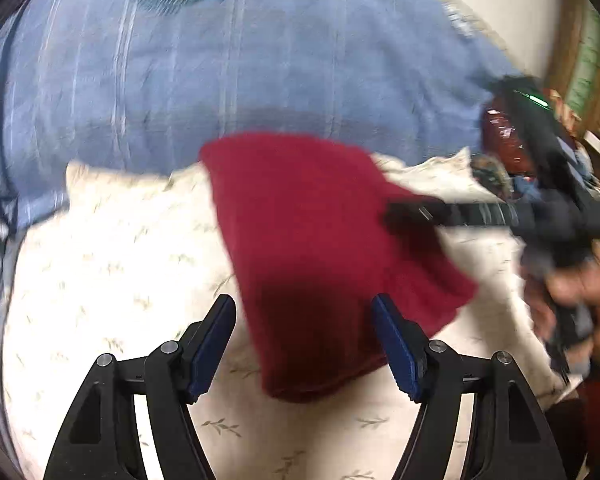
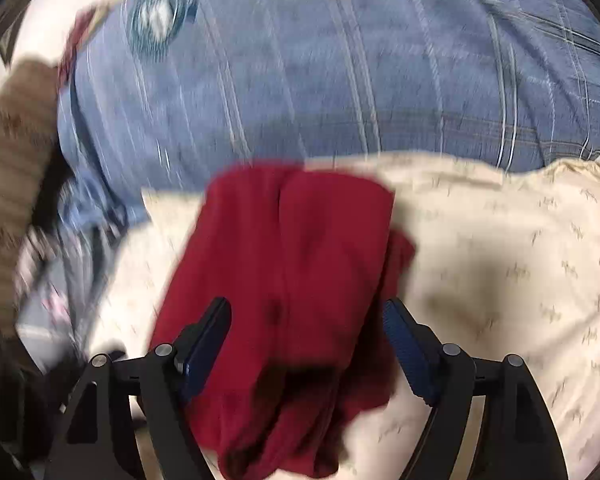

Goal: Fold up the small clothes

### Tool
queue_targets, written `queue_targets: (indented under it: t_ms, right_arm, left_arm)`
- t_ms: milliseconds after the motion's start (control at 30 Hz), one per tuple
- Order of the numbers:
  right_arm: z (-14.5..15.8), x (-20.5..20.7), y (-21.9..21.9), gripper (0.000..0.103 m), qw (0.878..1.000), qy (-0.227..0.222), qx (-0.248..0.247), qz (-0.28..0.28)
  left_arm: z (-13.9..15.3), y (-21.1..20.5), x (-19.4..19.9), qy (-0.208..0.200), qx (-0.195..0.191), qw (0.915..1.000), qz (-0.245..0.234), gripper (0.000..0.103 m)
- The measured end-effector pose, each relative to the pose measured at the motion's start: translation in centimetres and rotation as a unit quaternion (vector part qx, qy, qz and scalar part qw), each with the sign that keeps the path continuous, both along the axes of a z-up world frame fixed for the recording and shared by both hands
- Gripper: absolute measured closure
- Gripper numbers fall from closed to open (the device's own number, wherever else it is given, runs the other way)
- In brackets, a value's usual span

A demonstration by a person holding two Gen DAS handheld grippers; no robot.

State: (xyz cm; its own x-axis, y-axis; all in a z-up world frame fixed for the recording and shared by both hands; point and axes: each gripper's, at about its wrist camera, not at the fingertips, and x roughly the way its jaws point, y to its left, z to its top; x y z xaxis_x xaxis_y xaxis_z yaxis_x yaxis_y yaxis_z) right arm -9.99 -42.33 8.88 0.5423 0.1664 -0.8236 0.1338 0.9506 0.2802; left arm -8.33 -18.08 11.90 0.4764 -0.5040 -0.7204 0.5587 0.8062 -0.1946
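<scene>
Both tools, left tool [image 1: 304, 312] and right tool [image 2: 306, 316], spread wide over red garment [image 1: 320, 240].

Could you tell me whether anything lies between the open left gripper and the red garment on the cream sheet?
Nothing visible does. The left gripper is open with the red garment directly ahead of its fingers on the cream sheet. The right gripper reaches over the garment's far right side, away from the left gripper's path.

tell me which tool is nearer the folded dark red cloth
Hard to call; probably the right. The right tool hangs open directly over the folded dark red cloth, its fingers straddling it. The left tool is also open, at the cloth's near edge.
</scene>
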Motion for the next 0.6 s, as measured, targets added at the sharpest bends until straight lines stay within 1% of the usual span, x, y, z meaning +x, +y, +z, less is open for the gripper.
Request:
queue_targets:
  t_ms: [33,67,100,133,167,233,267,300,367,433,500,533,600]
  right_arm:
    - [-0.4,-0.3,1.0,0.054,1.000,0.005,-0.027,0.010]
    - [-0.7,-0.5,1.5,0.078,0.999,0.008,-0.046,0.016]
    - [-0.8,-1.5,1.9,0.078,0.997,-0.001,-0.069,0.020]
    - [-0.8,-2.3,1.8,0.083,0.997,-0.010,-0.068,0.019]
    - [-1.1,-2.6,1.5,0.085,0.998,-0.011,-0.067,0.016]
    - [-2.8,-3.2,1.2,0.085,0.996,0.010,-0.083,0.012]
    - [-3.4,-3.2,1.0,0.084,0.997,0.016,-0.076,0.008]
    - [-2.9,-3.5,0.6,0.083,0.998,0.005,-0.058,-0.002]
    - [-1.6,-3.8,-0.2,0.070,0.999,-0.006,-0.042,-0.017]
    - [0.1,-4.7,-0.9,0.063,0.998,-0.029,-0.037,-0.039]
    - [2.1,-5.3,-0.8,0.059,0.995,-0.070,-0.045,-0.049]
    - [2.8,-5.3,-0.5,0.055,0.994,-0.084,-0.051,-0.048]
    - [3.5,-4.7,0.4,0.055,0.992,-0.102,-0.062,-0.032]
  left_arm:
    - [-0.8,-0.2,0.3,0.012,0.007,0.9999,0.004,0.034]
    - [-1.5,-0.5,0.6,0.019,0.011,0.9997,0.005,0.034]
    - [-1.8,-0.9,0.7,0.024,0.013,0.9996,0.004,0.033]
    - [-2.2,-1.0,0.7,0.024,0.013,0.9996,0.003,0.032]
    - [-2.6,-1.2,0.9,0.025,0.014,0.9996,0.002,0.031]
    - [-2.8,-1.5,1.6,0.028,0.018,0.9995,0.003,0.031]
    - [-2.7,-1.4,2.0,0.023,0.021,0.9995,0.004,0.031]
    - [-2.2,-1.1,1.9,0.016,0.026,0.9995,0.003,0.031]
    - [-1.4,-0.9,1.3,0.000,0.033,0.9994,0.002,0.031]
    - [-0.8,-0.7,0.6,-0.018,0.038,0.9991,0.007,0.031]
    - [-0.9,-0.4,-0.3,-0.021,0.034,0.9991,0.014,0.031]
    - [-1.1,-0.5,-0.1,-0.021,0.031,0.9991,0.018,0.031]
    - [-1.4,-0.6,0.2,-0.018,0.021,0.9993,0.025,0.031]
